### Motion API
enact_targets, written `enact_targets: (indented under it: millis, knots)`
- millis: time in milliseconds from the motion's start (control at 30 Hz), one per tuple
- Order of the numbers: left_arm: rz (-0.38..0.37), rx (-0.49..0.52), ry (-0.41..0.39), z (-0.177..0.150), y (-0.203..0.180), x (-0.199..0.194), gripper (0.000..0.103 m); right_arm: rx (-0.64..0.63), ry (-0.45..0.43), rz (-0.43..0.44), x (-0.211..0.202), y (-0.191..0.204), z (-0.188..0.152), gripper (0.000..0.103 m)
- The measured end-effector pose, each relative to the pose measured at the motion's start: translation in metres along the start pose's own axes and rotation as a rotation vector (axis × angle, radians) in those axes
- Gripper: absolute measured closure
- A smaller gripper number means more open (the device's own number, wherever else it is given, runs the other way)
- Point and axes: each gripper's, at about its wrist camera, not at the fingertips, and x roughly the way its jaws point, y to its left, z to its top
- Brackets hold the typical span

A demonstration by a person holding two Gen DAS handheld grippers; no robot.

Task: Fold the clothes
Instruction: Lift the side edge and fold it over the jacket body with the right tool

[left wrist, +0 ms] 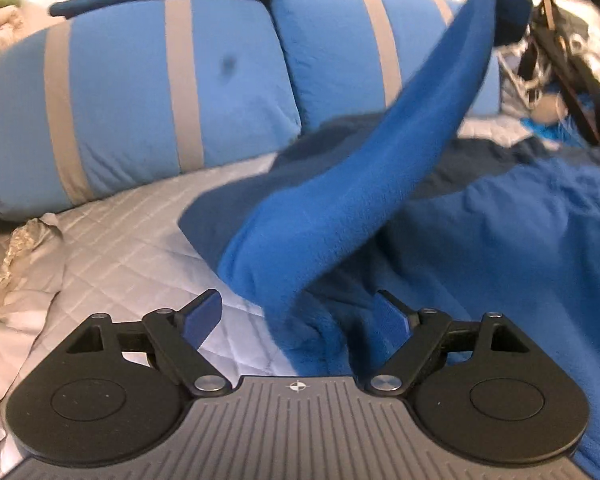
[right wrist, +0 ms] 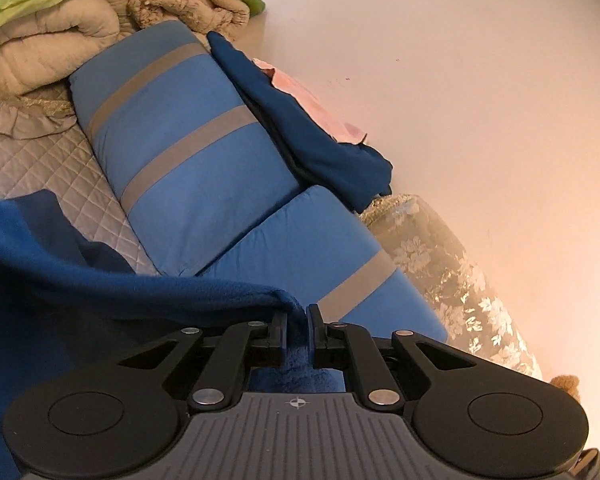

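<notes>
The blue fleece garment (left wrist: 380, 184) lies spread over the quilted grey bed cover (left wrist: 112, 240), with one long strip of it pulled up and stretched diagonally toward the upper right of the left wrist view. That raised end is pinched in the right hand-held gripper (right wrist: 298, 330), whose jaws are clenched on a bunched edge of the fleece. The left hand-held gripper (left wrist: 300, 316) stands released and wide, its blue pads (left wrist: 204, 316) apart; the lower fold of the garment sits between them, with no pad pressing on it. Behind the garment two blue pillows with grey stripes (left wrist: 148, 92) lean at the head of the bed, a dark navy cloth (right wrist: 300, 136) draped along their top
</notes>
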Motion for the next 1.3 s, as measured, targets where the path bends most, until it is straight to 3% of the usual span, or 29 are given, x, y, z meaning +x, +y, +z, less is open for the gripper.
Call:
enact_targets:
  millis: [133,267,333,400,500,600,667,833,900,967,1200,1233,1300]
  knots:
    - [0.127,0.046,0.075,-0.002,-0.01,0.017,0.021,0.01,0.008,-0.005,0.001,-0.007,-0.003,0.092]
    - [0.239,0.01,0.036,-0.006,-0.001,-0.003,0.021,0.003,0.048,0.014,0.001,-0.022,-0.021,0.092]
    - [0.242,-0.021,0.041,-0.008,0.007,-0.01,0.031,0.014,0.091,0.067,0.002,-0.027,-0.036,0.092]
    - [0.25,-0.023,0.068,-0.009,0.013,-0.009,0.056,0.036,0.136,0.145,0.002,-0.029,-0.052,0.092]
    - [0.216,-0.019,0.111,-0.011,0.011,-0.003,0.078,0.074,0.208,0.294,0.003,-0.023,-0.077,0.092]
    - [0.207,0.002,0.125,-0.013,0.002,0.0,0.087,0.076,0.258,0.34,0.005,-0.01,-0.096,0.092]
    - [0.208,0.012,0.127,-0.014,0.0,0.004,0.088,0.045,0.247,0.29,0.001,-0.005,-0.1,0.092]
    - [0.231,-0.004,0.136,-0.014,0.001,0.003,0.088,-0.071,0.099,0.059,-0.047,0.004,-0.085,0.091]
    - [0.241,-0.02,0.155,-0.016,0.004,0.005,0.088,-0.095,0.114,0.102,-0.063,0.023,-0.097,0.09]
    - [0.229,-0.047,0.17,-0.019,0.01,0.007,0.087,-0.108,0.193,0.232,-0.069,0.047,-0.12,0.091]
    - [0.236,-0.085,0.188,-0.022,0.012,0.011,0.084,0.055,0.335,0.481,-0.082,0.082,-0.171,0.092]
    - [0.237,-0.085,0.189,-0.022,0.011,0.011,0.082,0.073,0.333,0.485,-0.084,0.079,-0.17,0.092]
    - [0.266,-0.076,0.187,-0.022,0.011,0.01,0.066,0.096,0.335,0.497,-0.086,0.075,-0.17,0.092]
